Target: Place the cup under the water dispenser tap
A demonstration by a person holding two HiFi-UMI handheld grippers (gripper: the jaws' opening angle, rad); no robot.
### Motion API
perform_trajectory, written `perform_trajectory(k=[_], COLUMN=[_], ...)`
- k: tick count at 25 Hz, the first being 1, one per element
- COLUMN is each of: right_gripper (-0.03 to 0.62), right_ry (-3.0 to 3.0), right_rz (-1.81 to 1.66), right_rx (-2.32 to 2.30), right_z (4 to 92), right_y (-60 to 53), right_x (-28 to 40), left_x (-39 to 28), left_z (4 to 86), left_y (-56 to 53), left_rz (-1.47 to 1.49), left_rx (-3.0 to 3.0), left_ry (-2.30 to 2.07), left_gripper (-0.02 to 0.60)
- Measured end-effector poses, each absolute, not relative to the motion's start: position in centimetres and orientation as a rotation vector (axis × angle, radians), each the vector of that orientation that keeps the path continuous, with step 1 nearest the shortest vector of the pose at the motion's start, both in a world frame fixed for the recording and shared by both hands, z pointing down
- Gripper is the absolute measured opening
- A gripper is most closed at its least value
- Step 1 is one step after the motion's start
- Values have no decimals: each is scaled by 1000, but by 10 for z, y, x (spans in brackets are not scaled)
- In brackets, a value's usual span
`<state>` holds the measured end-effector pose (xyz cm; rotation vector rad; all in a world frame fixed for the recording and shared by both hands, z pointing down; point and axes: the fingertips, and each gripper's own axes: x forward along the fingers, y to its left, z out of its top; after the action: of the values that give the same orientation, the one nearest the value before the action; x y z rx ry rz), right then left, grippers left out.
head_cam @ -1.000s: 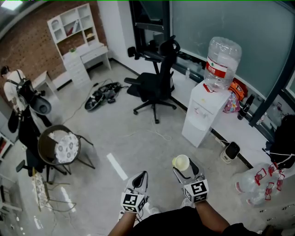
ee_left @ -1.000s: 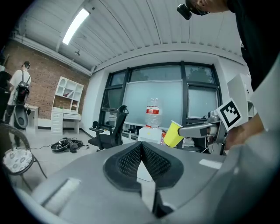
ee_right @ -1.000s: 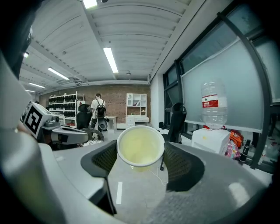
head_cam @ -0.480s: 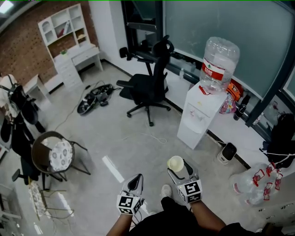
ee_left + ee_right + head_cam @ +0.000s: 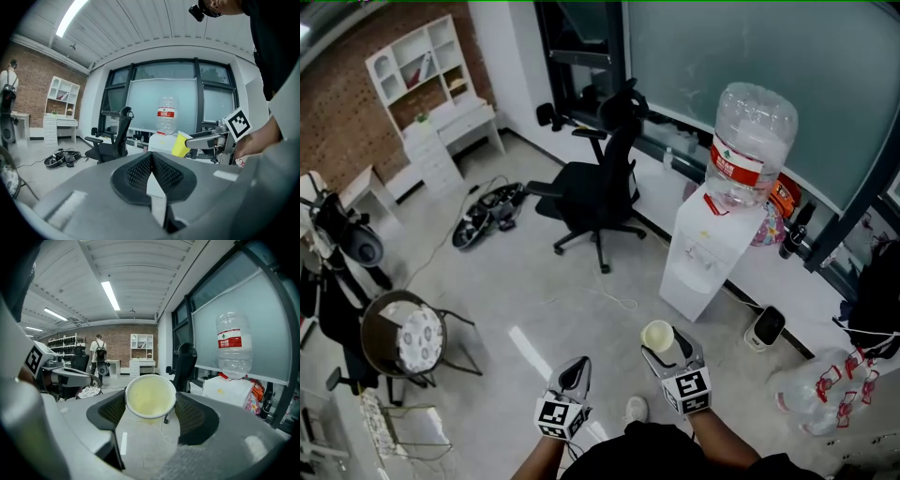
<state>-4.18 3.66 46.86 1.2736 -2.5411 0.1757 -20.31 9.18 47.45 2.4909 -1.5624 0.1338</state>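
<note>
A yellow paper cup (image 5: 657,335) (image 5: 150,397) (image 5: 180,144) sits upright between the jaws of my right gripper (image 5: 666,345) (image 5: 151,401), which is shut on it. The white water dispenser (image 5: 705,242) (image 5: 228,390) (image 5: 160,142), with a clear bottle (image 5: 750,136) on top, stands ahead and to the right by the glass wall. Some floor lies between the cup and the dispenser. My left gripper (image 5: 573,373) (image 5: 152,159) is held to the left of the right one, shut with nothing in it.
A black office chair (image 5: 595,187) stands left of the dispenser. A round stool (image 5: 398,336) and a cable pile (image 5: 487,208) are on the floor to the left. A small heater (image 5: 765,326) and bagged bottles (image 5: 811,389) lie right of the dispenser. A person (image 5: 99,355) stands by the far desk.
Both grippers and the view have advanced toward the dispenser, which now looks closer. The cup stays held in the right gripper.
</note>
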Motion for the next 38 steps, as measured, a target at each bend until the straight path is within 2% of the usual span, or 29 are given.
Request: perform_trajectory(k=[24,38], right_gripper=[331,331], right_ry=[-2402,-2171], right_rz=[199,305], right_rx=[1498,1766], right_z=[478,502], right_y=[-79,-142], right_x=[51,59], left_x=[-104,-97], left_z=[482,487], left_y=[-66,-178], left_rz=[208,261], left_rx=[2580,2769], left_ry=[-1281,-972], left_gripper=[14,14])
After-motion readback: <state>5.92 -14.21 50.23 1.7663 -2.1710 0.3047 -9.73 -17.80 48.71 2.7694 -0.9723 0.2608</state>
